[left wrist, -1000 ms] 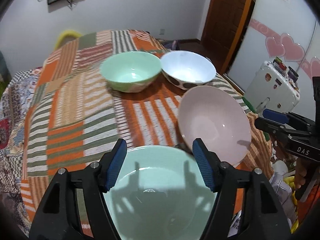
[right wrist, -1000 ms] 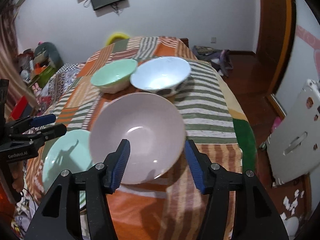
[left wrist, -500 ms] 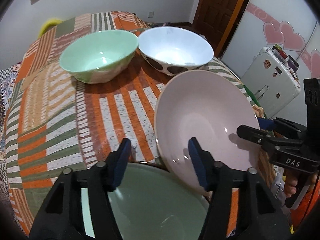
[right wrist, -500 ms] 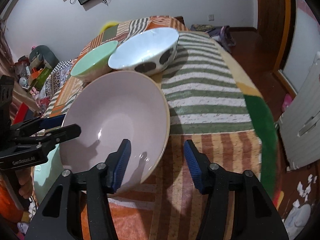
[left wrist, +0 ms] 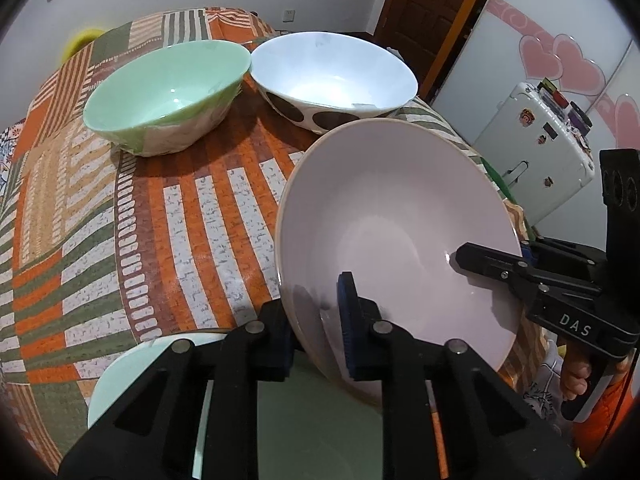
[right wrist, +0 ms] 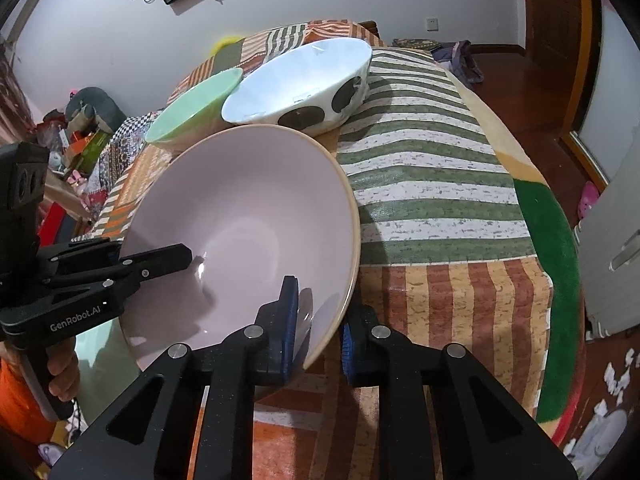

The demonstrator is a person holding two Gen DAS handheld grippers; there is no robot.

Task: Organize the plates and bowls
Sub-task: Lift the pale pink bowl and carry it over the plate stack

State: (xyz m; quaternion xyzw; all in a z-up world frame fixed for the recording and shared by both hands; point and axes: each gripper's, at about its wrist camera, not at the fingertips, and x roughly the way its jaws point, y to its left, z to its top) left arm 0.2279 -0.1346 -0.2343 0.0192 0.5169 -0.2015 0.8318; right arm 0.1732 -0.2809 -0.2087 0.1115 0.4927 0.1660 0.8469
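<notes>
Clamping opposite rim edges, the pink bowl (left wrist: 396, 232) is pinched tight by the left gripper (left wrist: 316, 320) and right gripper (right wrist: 318, 320), seemingly for a steady two-handed lift.

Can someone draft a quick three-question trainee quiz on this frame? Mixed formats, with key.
1. True or false: only the left gripper is shut on the pink bowl.
2. Which dish sits under the left gripper? A) pale green plate B) spotted white bowl C) green bowl
3. Fill in: the green bowl and the spotted white bowl stand ____ the pink bowl on the striped cloth.

Key: 1 false, the right gripper clamps its rim too; 2 A; 3 behind.
</notes>
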